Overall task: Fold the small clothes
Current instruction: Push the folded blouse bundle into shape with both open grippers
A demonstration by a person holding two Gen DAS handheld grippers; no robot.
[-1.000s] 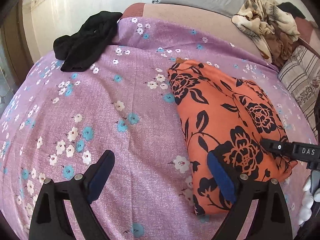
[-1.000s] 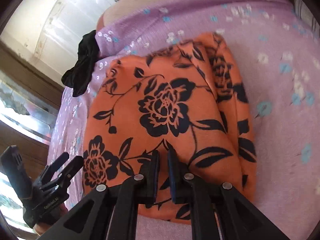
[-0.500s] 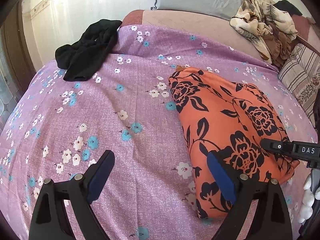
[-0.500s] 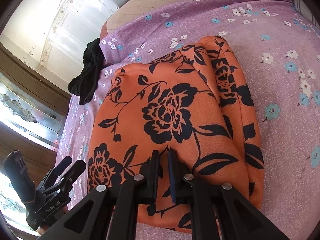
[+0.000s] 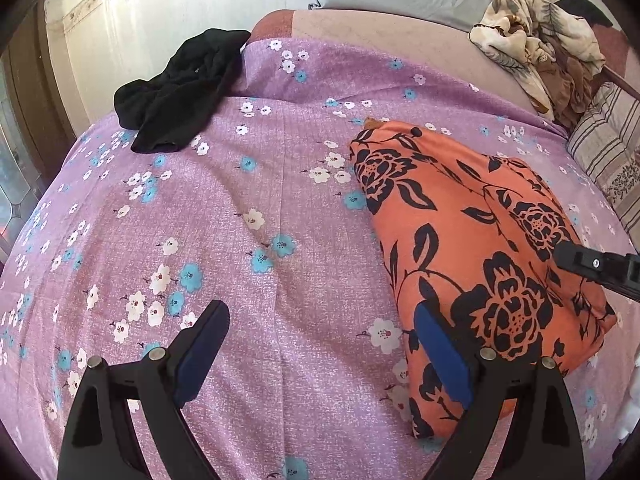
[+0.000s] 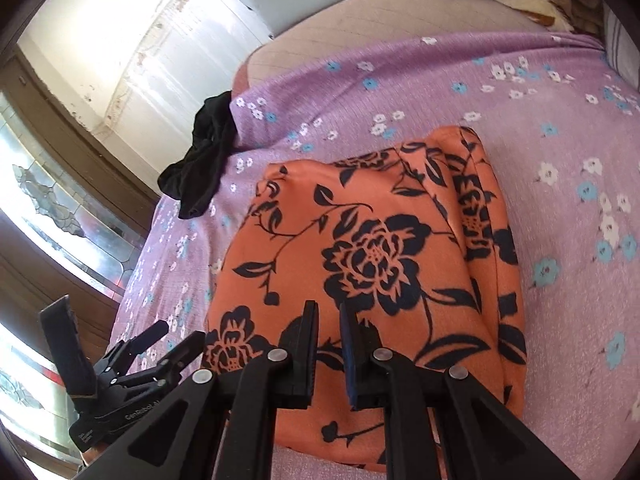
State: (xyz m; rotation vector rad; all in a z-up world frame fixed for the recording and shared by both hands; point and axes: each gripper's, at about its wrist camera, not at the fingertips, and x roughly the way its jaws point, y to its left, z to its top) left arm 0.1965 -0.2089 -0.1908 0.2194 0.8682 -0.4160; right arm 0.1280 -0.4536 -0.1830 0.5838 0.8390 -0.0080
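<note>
- Two grippers sit nearest the cameras, both angled down over a bed.
- Left gripper has its jaws spread wide with nothing between them; the blue pad of its right finger sits just at the near left edge of the orange cloth, the other finger over bare sheet.
- Right gripper has its jaws nearly closed, only a thin slit between the pads; whether any fabric is pinched there cannot be told. It hangs over the near edge of the cloth.
- Orange cloth with black flowers lies folded into a thick rectangle on the purple flowered sheet, on the right half of the bed.
- Farther back, a crumpled black garment lies at the far left edge of the sheet, well apart from the orange cloth.
- At the far right corner, a pile of beige patterned fabric rests near a striped pillow.
</note>
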